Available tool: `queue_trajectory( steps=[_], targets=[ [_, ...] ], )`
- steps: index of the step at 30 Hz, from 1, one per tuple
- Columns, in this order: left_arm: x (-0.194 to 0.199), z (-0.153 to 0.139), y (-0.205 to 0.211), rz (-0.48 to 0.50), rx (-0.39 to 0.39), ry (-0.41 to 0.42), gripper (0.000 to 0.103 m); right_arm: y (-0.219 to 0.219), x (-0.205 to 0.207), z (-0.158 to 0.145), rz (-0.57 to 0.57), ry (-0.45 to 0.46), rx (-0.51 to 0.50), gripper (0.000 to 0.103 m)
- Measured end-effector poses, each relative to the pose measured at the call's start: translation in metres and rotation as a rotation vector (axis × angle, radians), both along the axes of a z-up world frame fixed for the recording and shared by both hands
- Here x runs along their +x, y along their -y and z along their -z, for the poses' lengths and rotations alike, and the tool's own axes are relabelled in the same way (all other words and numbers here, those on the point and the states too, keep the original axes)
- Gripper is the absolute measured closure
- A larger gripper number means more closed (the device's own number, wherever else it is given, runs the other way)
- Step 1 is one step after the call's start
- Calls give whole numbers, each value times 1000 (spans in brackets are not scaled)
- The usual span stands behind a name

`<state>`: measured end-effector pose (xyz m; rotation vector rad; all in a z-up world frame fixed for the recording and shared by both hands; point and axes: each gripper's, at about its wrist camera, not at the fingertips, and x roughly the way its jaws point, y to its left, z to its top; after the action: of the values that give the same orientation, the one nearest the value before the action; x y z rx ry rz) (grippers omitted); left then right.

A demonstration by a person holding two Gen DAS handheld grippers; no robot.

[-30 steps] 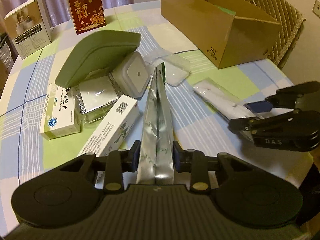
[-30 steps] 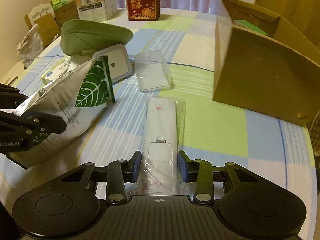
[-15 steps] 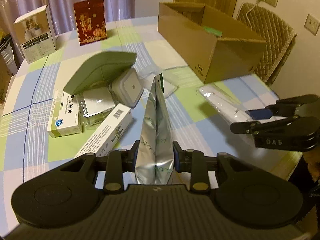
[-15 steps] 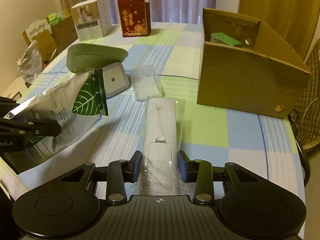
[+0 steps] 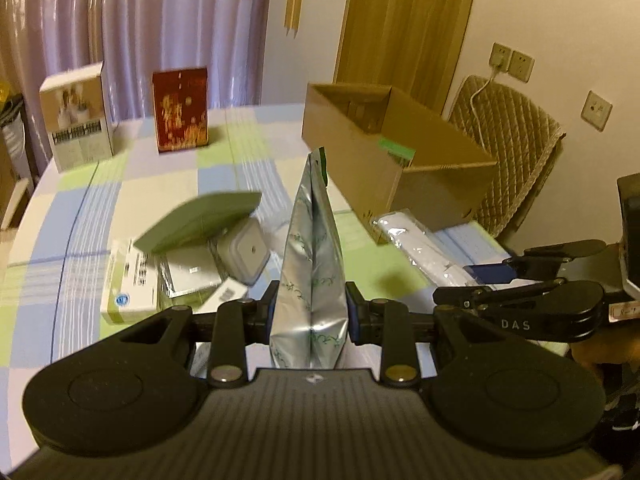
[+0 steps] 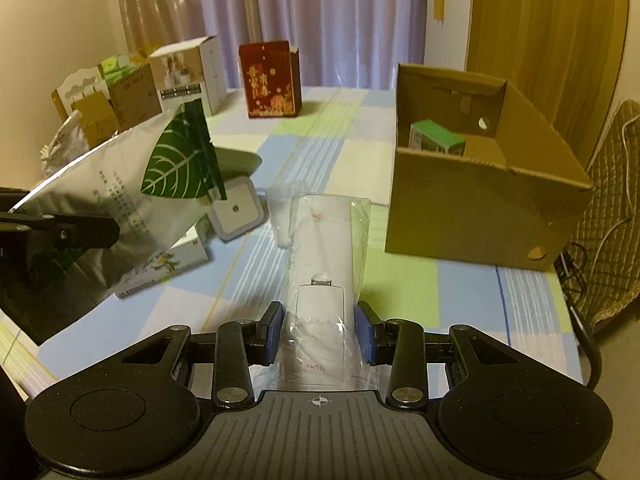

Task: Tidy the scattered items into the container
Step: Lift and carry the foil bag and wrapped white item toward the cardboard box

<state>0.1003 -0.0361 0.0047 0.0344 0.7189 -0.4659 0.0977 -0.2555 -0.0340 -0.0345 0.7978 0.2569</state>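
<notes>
1. A table [image 6: 404, 292] under a checked cloth of pale blue, green and white fills both views; its rounded edge curves along the left in the left wrist view and falls away on the right past the box in the right wrist view.
2. Behind it hang purple curtains [image 6: 320, 20], with a wooden door [image 5: 404, 28] to their right and a quilted chair [image 5: 508, 152] at the table's right side, under wall sockets.
3. The cardboard box [image 6: 480, 200], open-topped and plain brown, sits on the right half of the table; a small green carton [image 6: 438, 138] lies inside at its far end.
4. The left gripper [image 5: 311, 312] is closed on a silver foil pouch [image 5: 310, 276], held off the cloth and edge-on; the right wrist view shows its green leaf print.
5. The right gripper [image 6: 319, 330] is clamped on a white device in a clear plastic bag [image 6: 326, 256], which points toward the box's near left corner.
6. Bare cloth lies between the two held items and in front of the box's near wall.
7. Left of centre is a cluster: a tilted green lid [image 5: 200, 220], a square white container [image 5: 248, 250], and flat medicine boxes [image 5: 128, 284], touching or overlapping.
8. At the far edge stand a red box [image 5: 181, 110] and a white carton [image 5: 78, 116], well apart from the cluster.
</notes>
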Motion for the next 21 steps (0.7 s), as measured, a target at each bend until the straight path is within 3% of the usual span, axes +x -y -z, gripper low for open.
queue_trajectory(
  steps=[21],
  targets=[
    [-3, -17, 8, 43, -1, 117, 76, 5, 7, -42, -1, 99, -1, 62]
  ],
)
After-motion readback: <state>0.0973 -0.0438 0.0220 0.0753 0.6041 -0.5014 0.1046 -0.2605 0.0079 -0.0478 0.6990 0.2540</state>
